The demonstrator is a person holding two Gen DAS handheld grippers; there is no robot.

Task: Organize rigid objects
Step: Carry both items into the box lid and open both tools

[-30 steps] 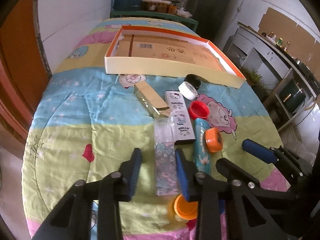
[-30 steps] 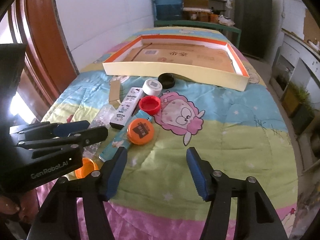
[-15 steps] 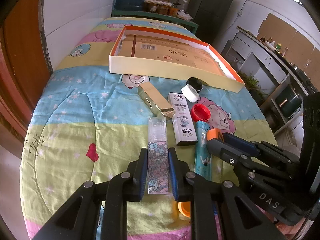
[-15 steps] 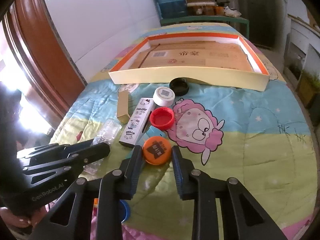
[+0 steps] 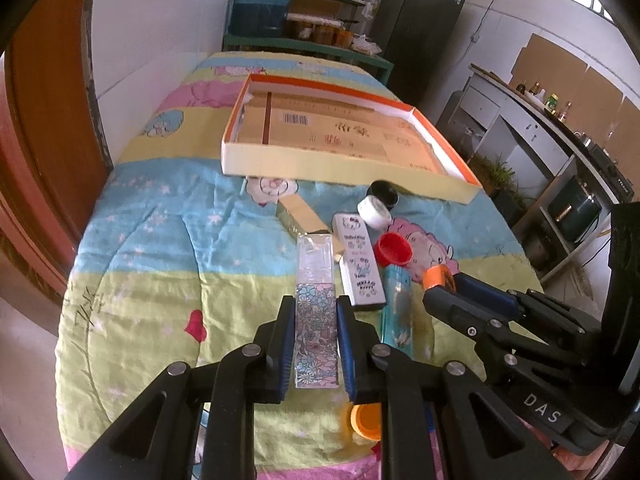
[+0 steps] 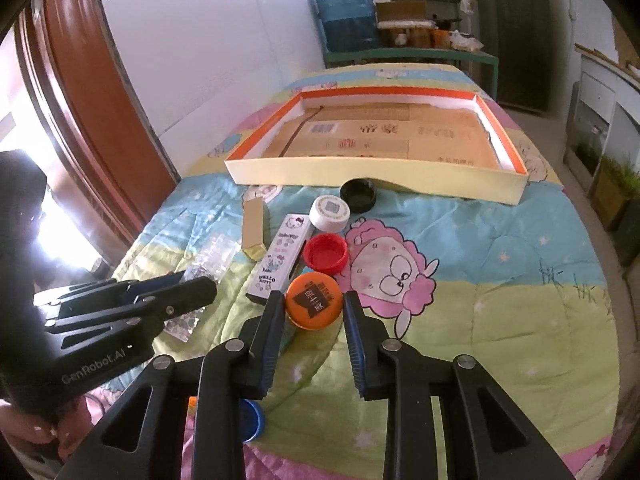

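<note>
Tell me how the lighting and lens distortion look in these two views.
Left wrist view: even daylight, strong fisheye bending the tray and table edges, black vignette corners. Right wrist view: blown-out glare beside the wooden door at left, leaving the left gripper a dark silhouette.

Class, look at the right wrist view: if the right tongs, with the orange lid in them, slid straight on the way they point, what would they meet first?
Probably the red lid, just beyond the orange lid held in the right tongs. Depth is hard to judge, so this is a likely guess.
</note>
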